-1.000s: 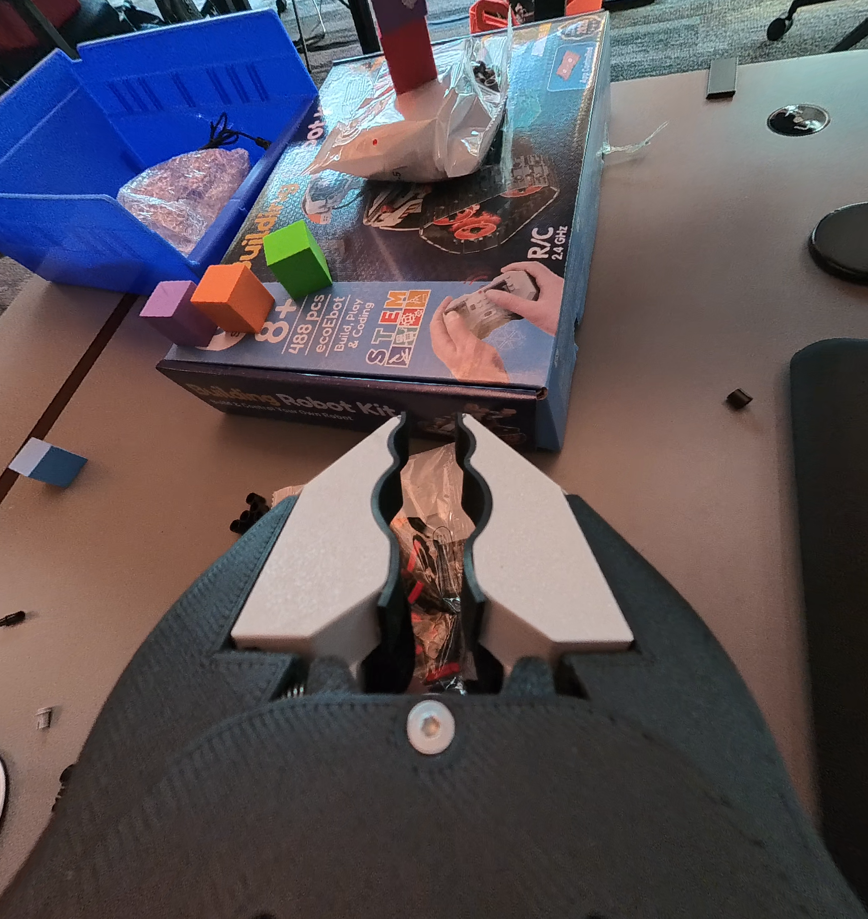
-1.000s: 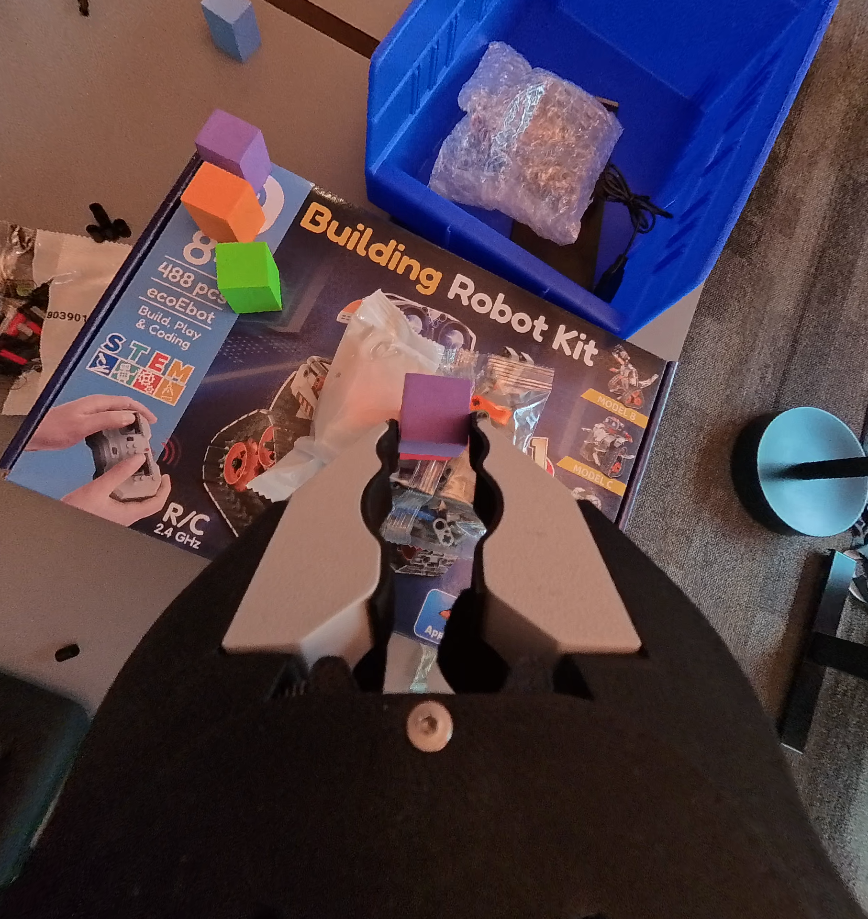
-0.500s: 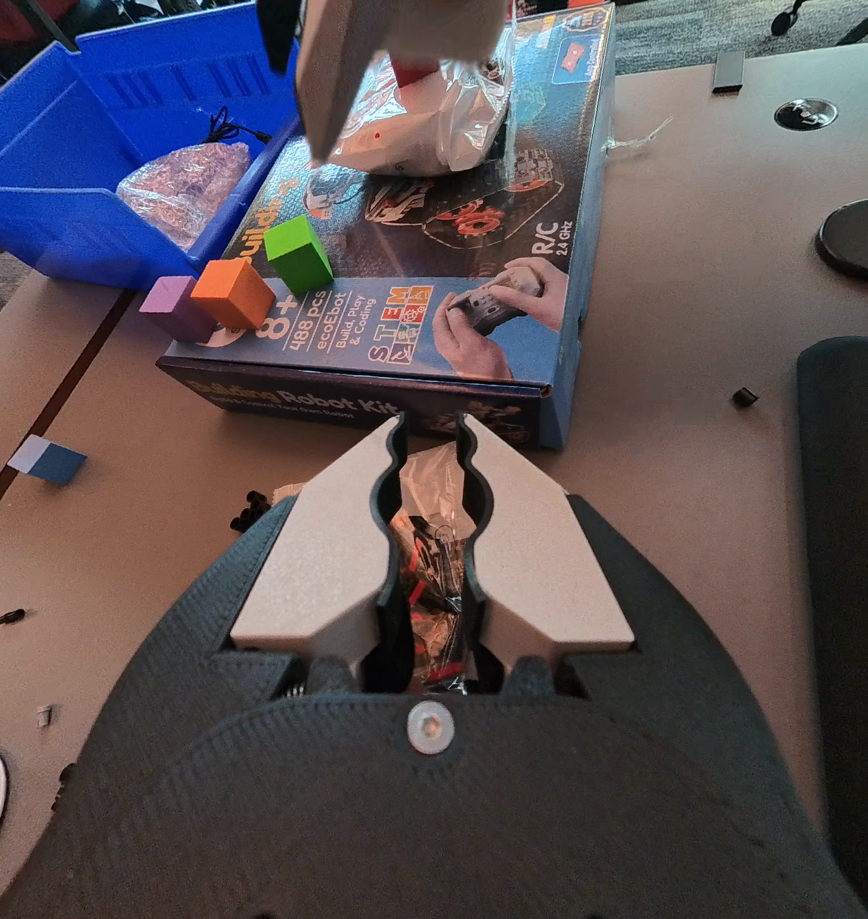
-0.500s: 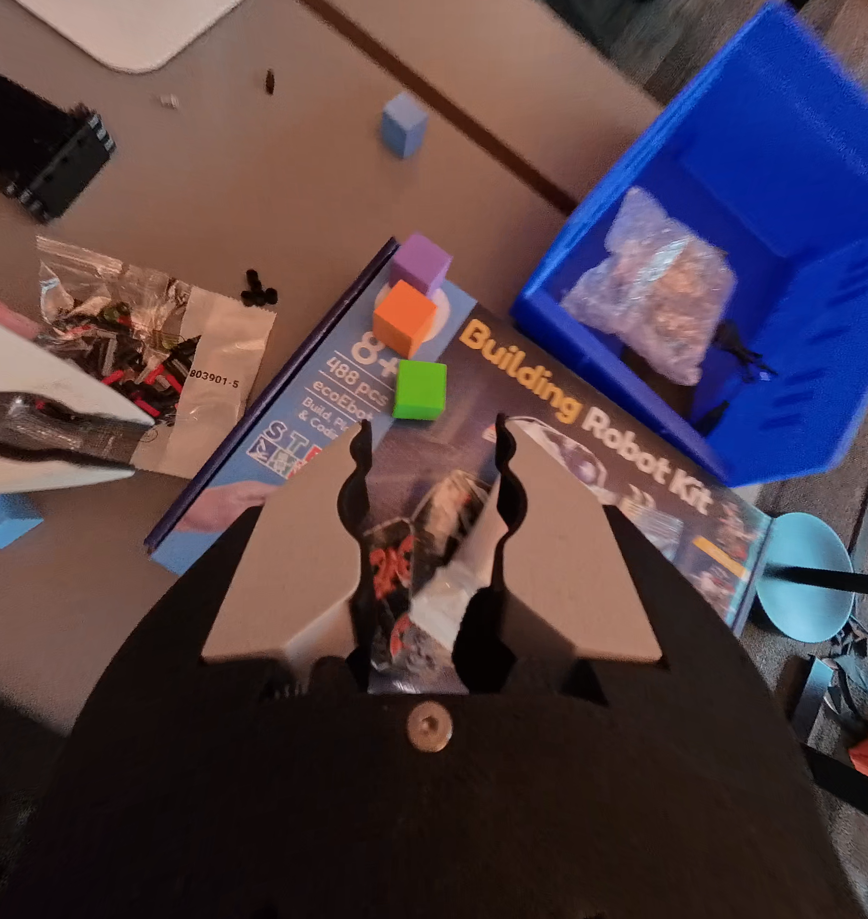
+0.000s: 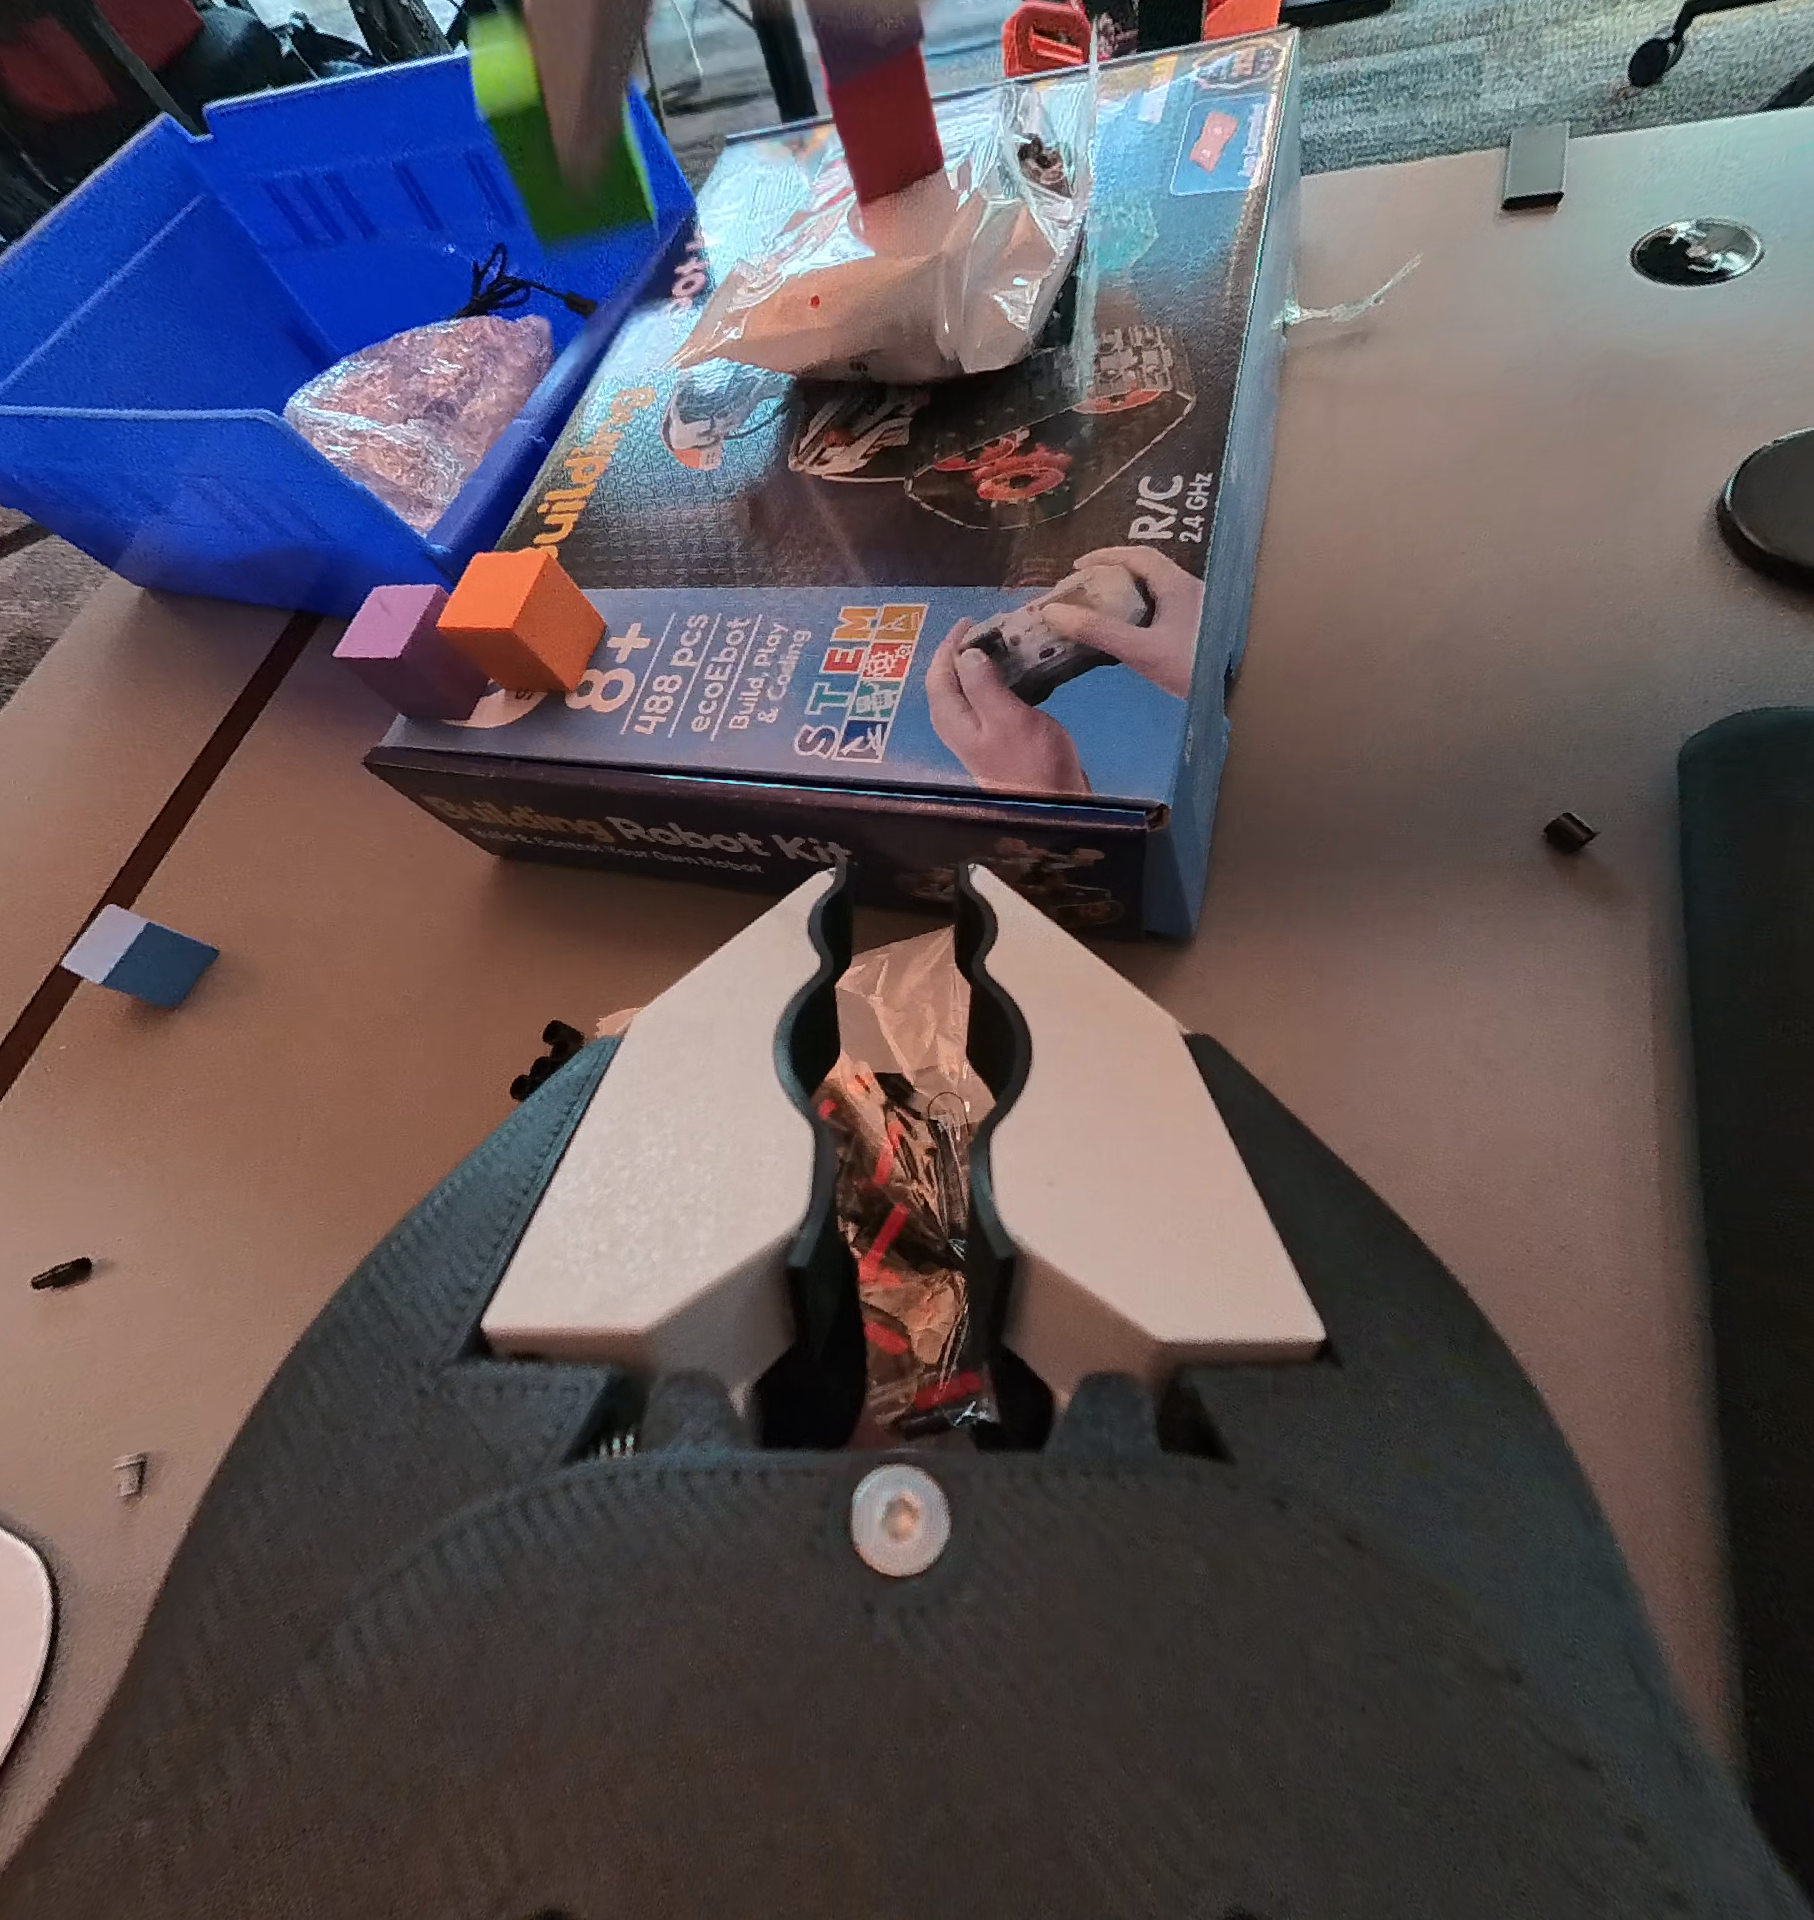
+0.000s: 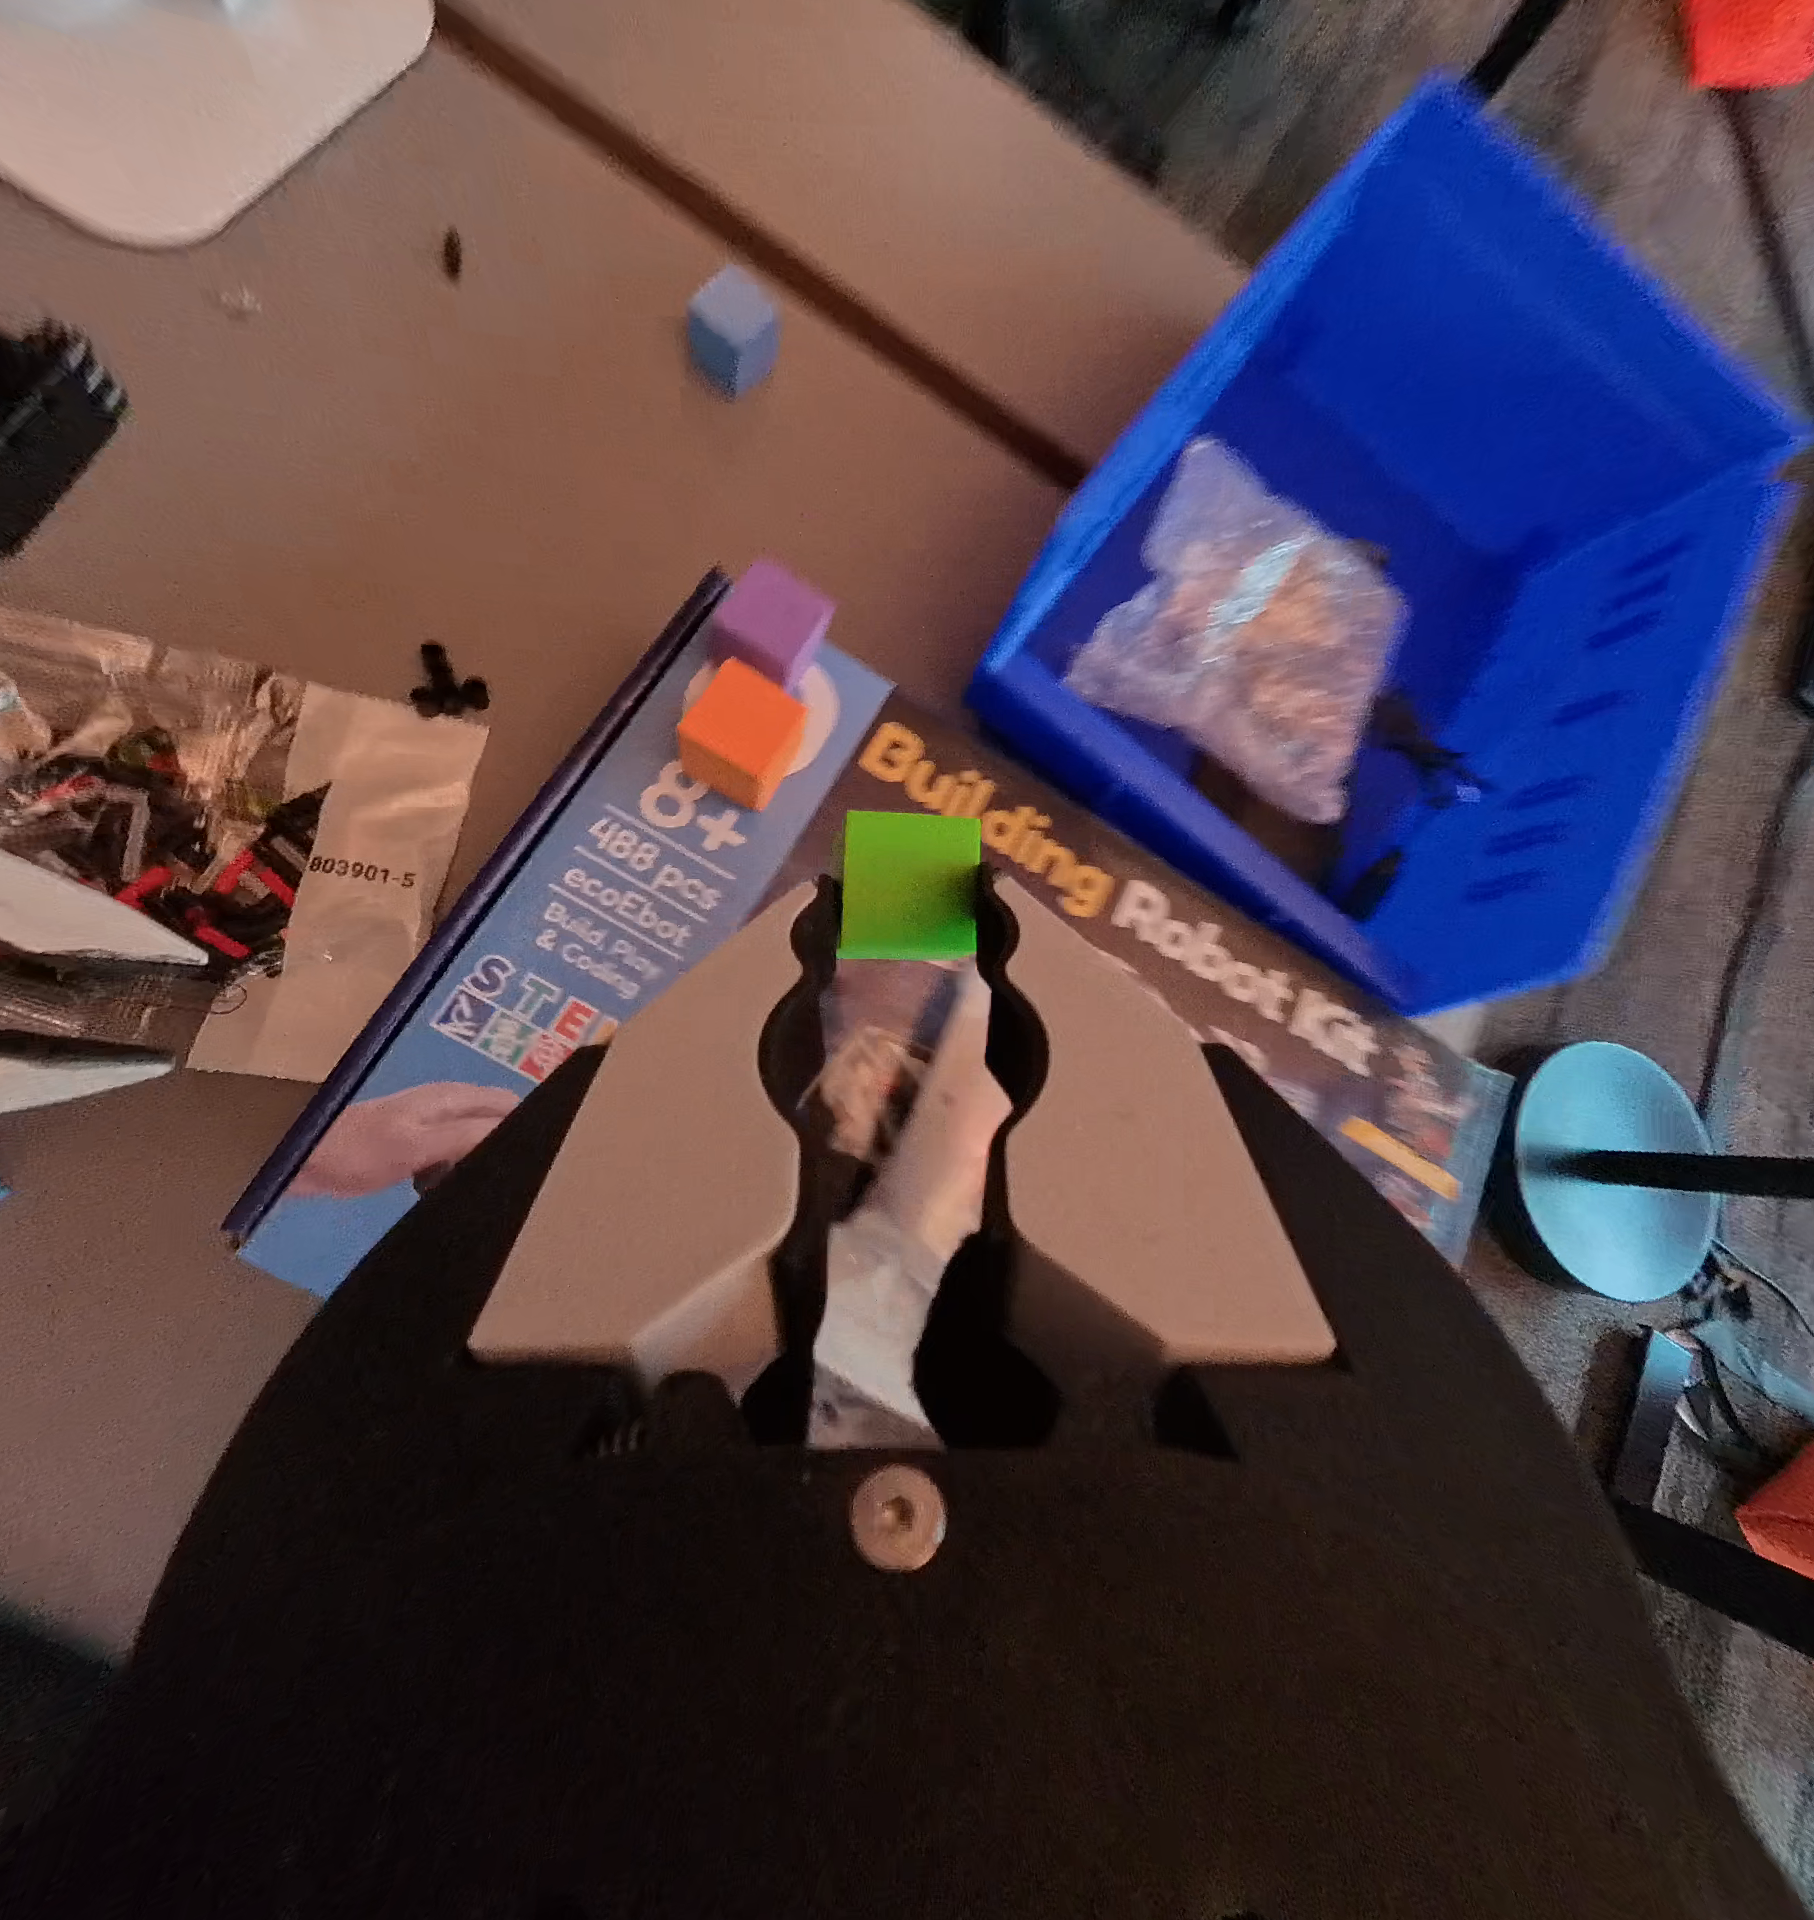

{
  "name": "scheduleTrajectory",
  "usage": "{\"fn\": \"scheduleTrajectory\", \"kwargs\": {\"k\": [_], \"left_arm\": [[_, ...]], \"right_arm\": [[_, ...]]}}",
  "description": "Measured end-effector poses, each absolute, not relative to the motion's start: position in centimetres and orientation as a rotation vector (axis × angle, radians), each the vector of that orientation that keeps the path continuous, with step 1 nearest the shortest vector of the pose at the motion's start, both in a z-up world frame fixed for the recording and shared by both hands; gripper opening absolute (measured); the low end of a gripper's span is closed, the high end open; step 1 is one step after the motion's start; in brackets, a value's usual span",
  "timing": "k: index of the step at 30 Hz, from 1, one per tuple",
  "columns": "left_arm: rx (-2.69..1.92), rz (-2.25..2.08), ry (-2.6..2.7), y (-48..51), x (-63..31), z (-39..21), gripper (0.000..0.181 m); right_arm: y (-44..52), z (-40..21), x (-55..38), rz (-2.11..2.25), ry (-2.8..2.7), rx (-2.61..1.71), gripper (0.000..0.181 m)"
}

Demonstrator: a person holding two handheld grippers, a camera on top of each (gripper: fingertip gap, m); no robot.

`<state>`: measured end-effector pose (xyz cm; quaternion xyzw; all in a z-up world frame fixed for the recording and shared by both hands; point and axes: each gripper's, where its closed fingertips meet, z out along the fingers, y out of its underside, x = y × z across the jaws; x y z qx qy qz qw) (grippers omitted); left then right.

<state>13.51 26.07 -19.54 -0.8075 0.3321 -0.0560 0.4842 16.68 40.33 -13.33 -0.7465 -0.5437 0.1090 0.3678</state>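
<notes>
Jaws of right gripper (image 6: 908,896) clamped on one green cube (image 6: 908,883), held clear above one printed box (image 6: 612,935), near one blue bin (image 6: 1485,343). Left gripper (image 5: 901,883) low over one clear parts bag (image 5: 908,1195) on table, fingers nearly together; real grip impossible to tell. On box corner: one orange cube (image 6: 742,732), one purple cube (image 6: 773,618), touching. One pale blue cube (image 6: 731,327) well apart on table.

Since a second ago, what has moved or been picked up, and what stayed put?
The right gripper swung from over the parts bags to the green cube, closed on it and lifted it off the kit box. The left gripper stays over its parts bag; the orange cube and purple cube are unmoved.
</notes>
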Motion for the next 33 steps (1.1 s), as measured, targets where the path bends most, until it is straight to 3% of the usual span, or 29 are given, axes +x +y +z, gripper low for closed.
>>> {"fn": "scheduleTrajectory", "kwargs": {"k": [6, 20, 33], "left_arm": [[-1.971, -0.147, 0.814, 26.1, 13.8, -19.8, 0.017], [-1.983, -0.141, 0.825, 26.1, 13.9, -20.3, 0.017], [-1.986, -0.141, 0.823, 26.1, 13.8, -20.3, 0.017]], "right_arm": [[43.2, -7.3, 24.0, 0.233, -1.237, -1.957, 0.025], [43.5, -11.6, 26.0, 0.265, -1.311, -2.105, 0.025], [43.8, -11.0, 26.2, 0.192, -1.304, -2.085, 0.034]]}}
